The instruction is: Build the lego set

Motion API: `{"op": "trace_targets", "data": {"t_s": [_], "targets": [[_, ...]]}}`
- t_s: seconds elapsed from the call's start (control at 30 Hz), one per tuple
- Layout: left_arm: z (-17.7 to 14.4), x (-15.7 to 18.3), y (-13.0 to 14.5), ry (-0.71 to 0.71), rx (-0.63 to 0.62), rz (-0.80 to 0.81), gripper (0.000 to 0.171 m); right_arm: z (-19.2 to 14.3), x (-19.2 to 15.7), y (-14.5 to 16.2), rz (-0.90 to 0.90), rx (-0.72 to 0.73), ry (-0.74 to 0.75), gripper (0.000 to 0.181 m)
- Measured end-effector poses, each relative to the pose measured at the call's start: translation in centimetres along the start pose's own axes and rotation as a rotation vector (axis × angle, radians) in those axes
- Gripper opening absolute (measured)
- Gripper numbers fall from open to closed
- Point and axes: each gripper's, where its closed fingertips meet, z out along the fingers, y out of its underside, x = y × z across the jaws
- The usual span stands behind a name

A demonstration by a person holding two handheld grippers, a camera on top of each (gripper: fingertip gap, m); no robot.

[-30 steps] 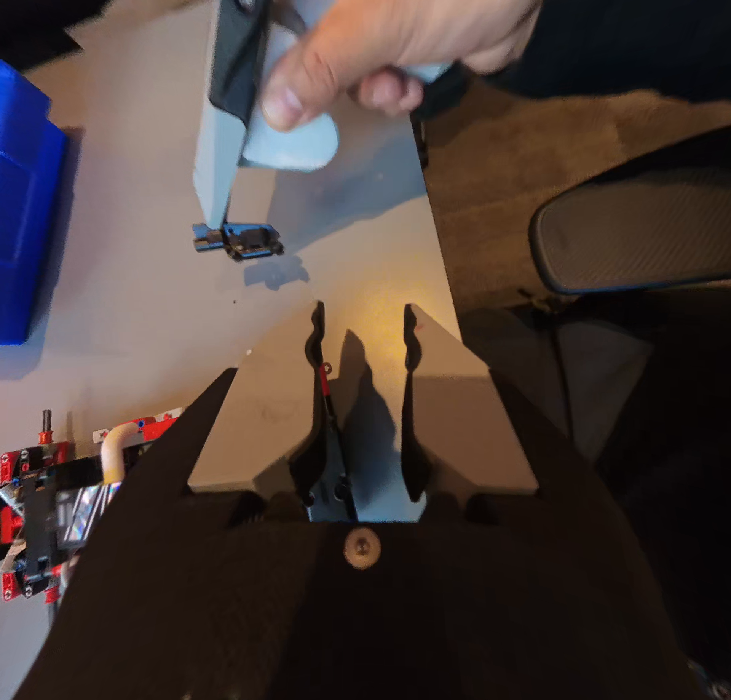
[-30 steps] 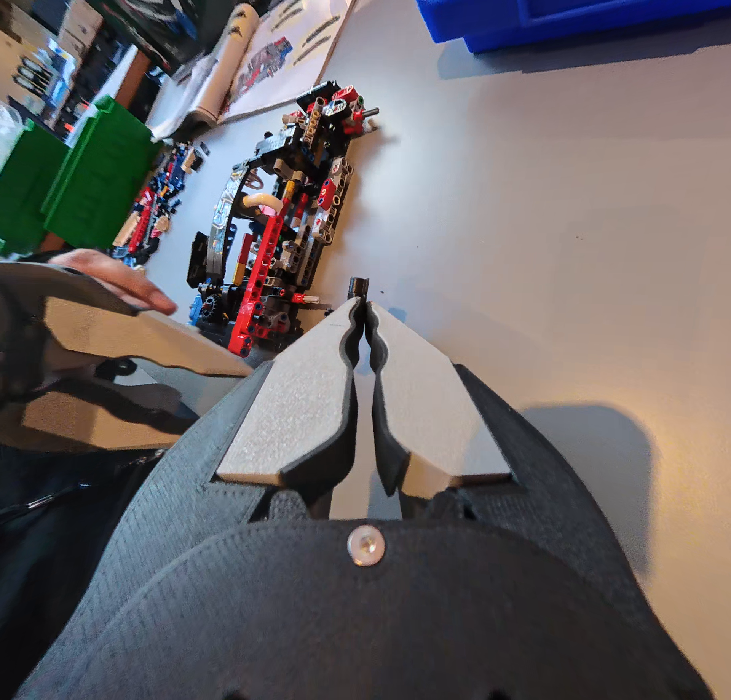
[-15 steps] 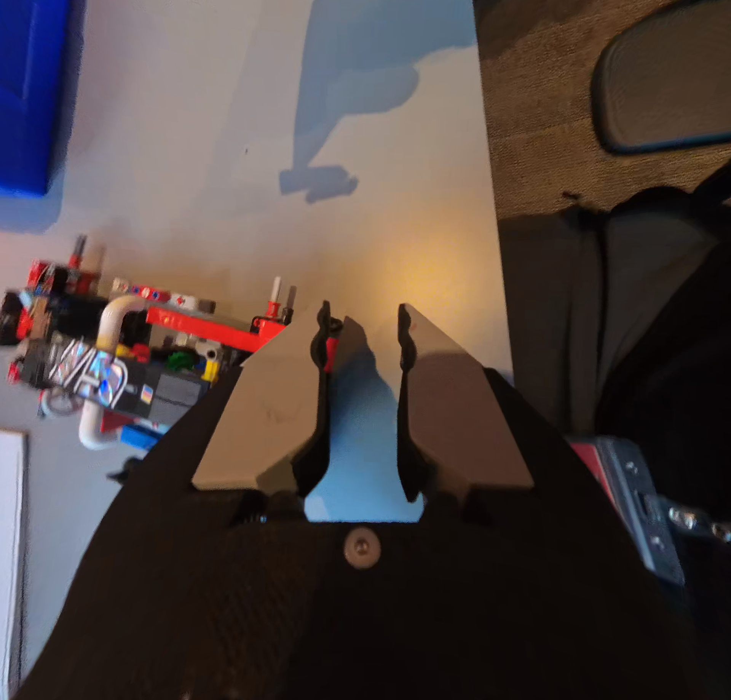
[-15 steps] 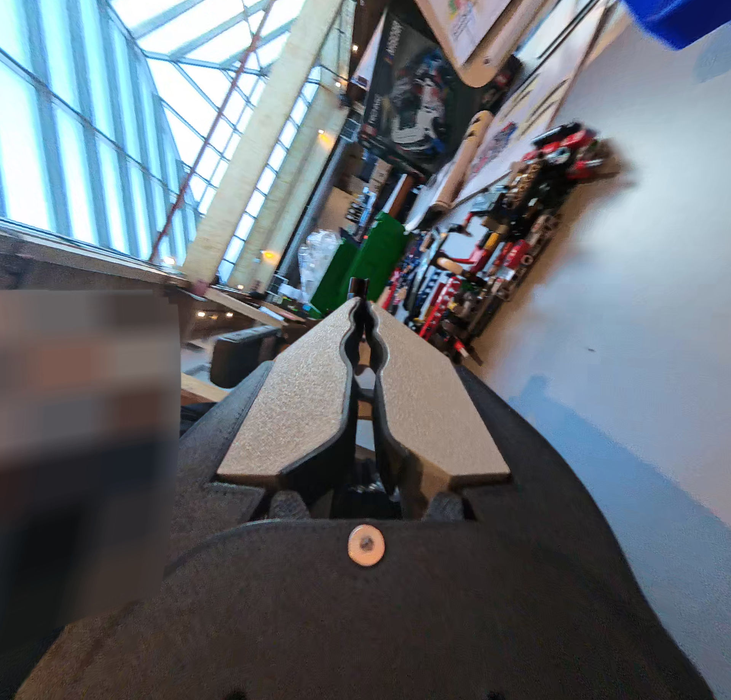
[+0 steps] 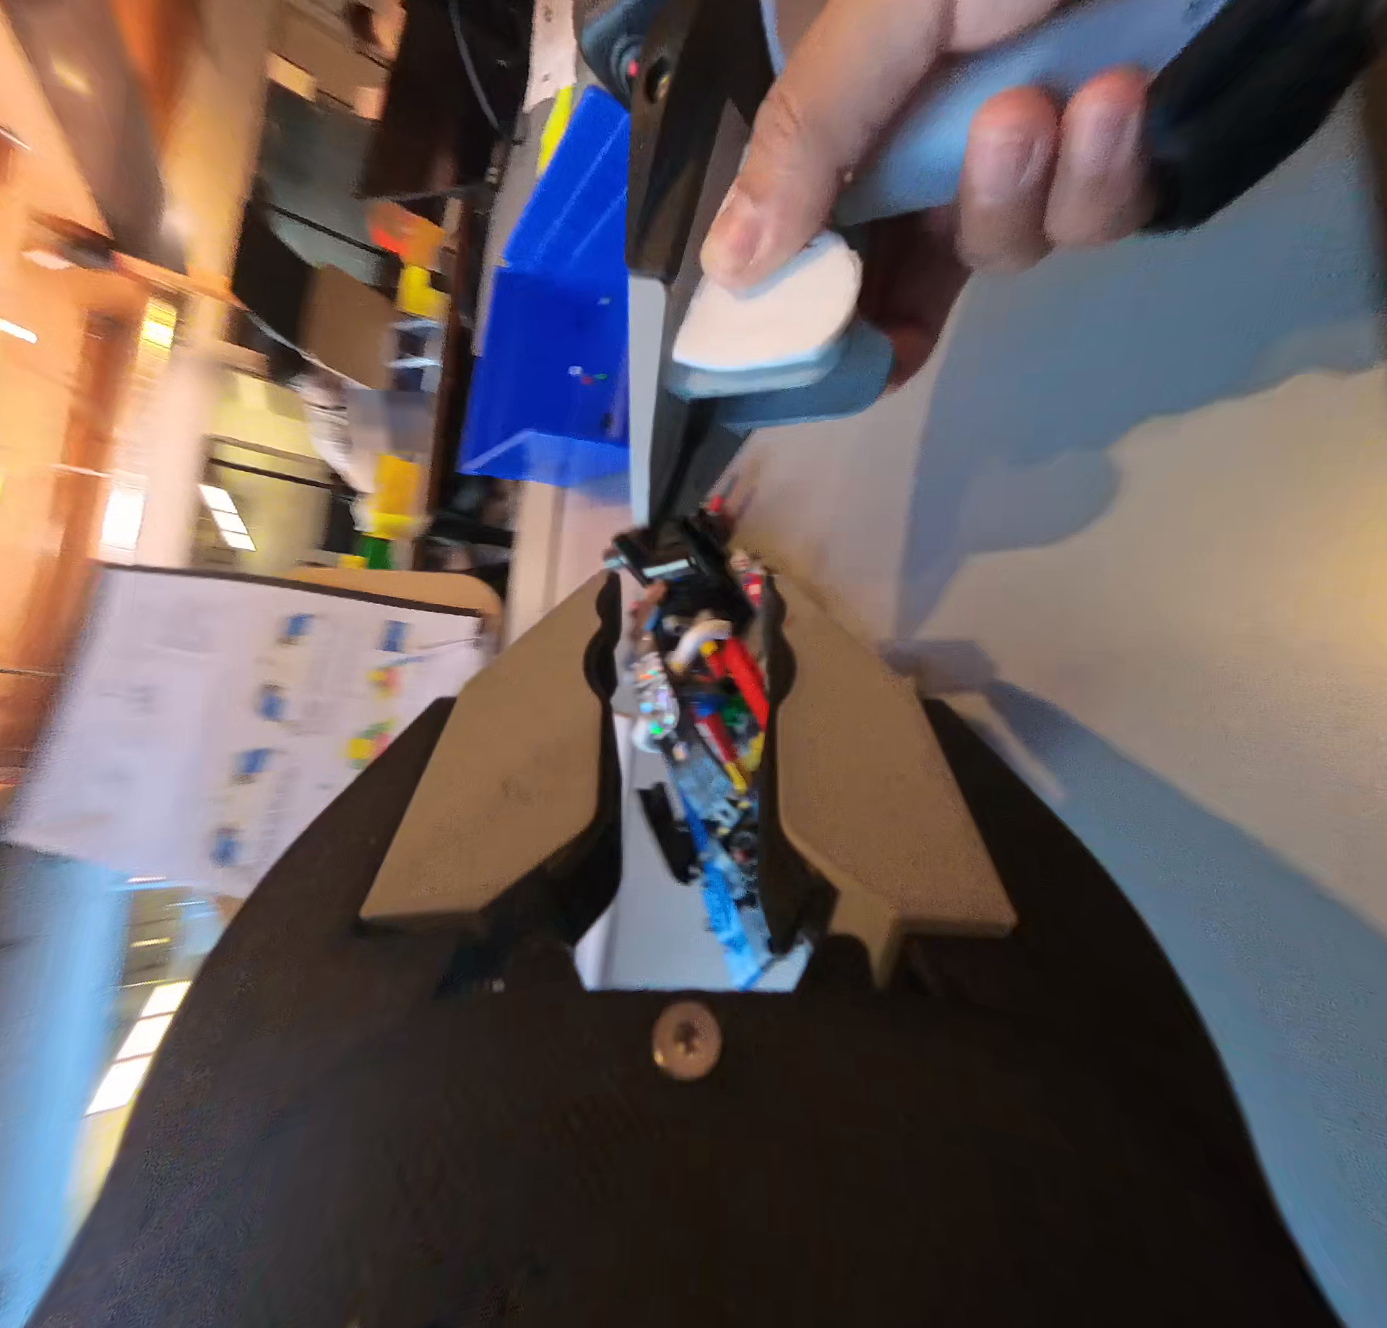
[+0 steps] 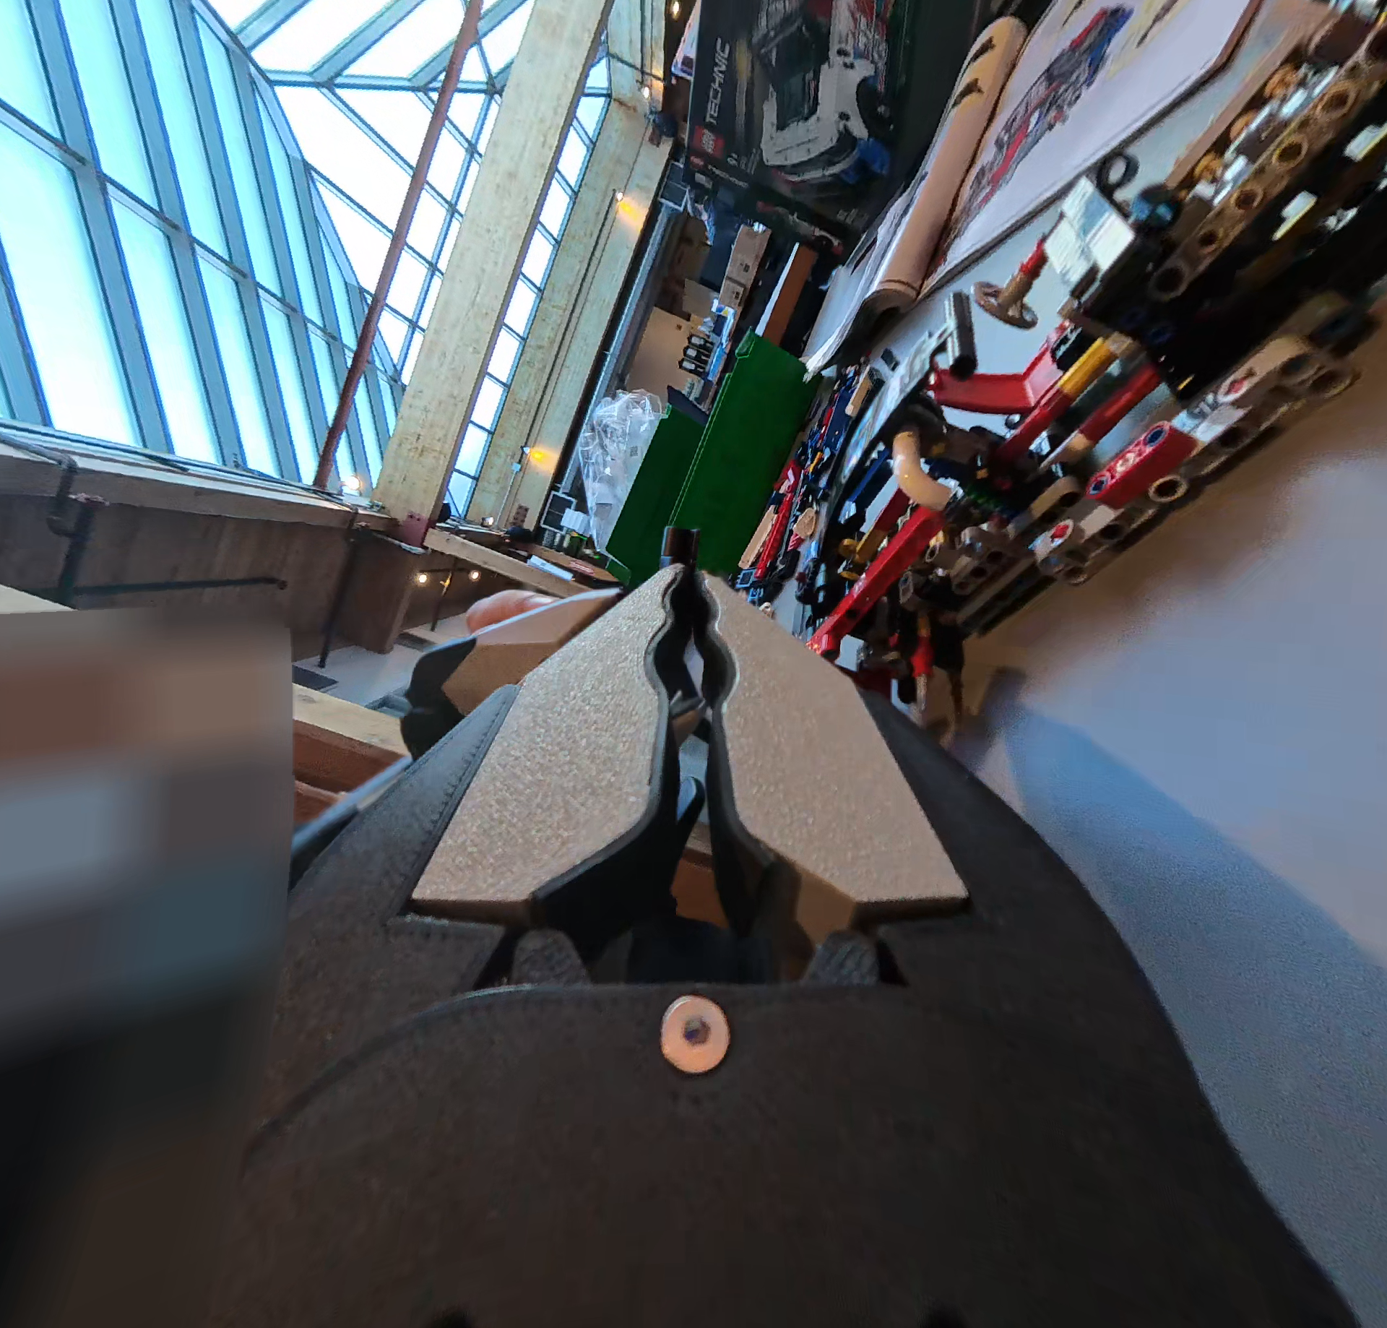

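Note:
The partly built lego model [image 6: 1126,429], red, black and grey beams with a white curved tube, lies on the grey table [image 6: 1201,766]. My right gripper [image 6: 690,586] is shut on a small black piece [image 6: 679,541] whose pin sticks out past the tips. In the left wrist view a hand holds the right gripper [image 5: 660,534], which comes down from above with the black piece [image 5: 668,556] just over the model's far end. My left gripper [image 5: 690,594] is open, and the model [image 5: 713,691] shows in the gap between its fingers. I cannot tell whether they touch it.
A blue bin [image 5: 548,361] stands behind the model and an open instruction booklet [image 5: 225,729] lies to the left. Green bins [image 6: 720,451], loose pieces [image 6: 795,511], the set's box [image 6: 795,68] and a booklet [image 6: 1051,91] are along the table's far side. Both grippers' tips are close together, under 4 cm apart.
The left gripper swung from beside the model until the model sits between its fingers. The right gripper, still shut on the black piece, moved in to the model's end.

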Motion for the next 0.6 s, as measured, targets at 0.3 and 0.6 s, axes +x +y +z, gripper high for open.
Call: {"op": "trace_targets", "data": {"t_s": [0.3, 0.6], "targets": [[1.4, 1.7, 0.3, -0.145, 0.025, 0.390, 0.024, 0.5, 1.8, 1.1, 0.113, -0.008, -0.001, 0.000], [2.1, 1.5, 1.2, -0.130, 0.045, 0.384, 0.014, 0.0, 2.3, 0.7, 0.133, 0.006, -0.028, 0.000]]}}
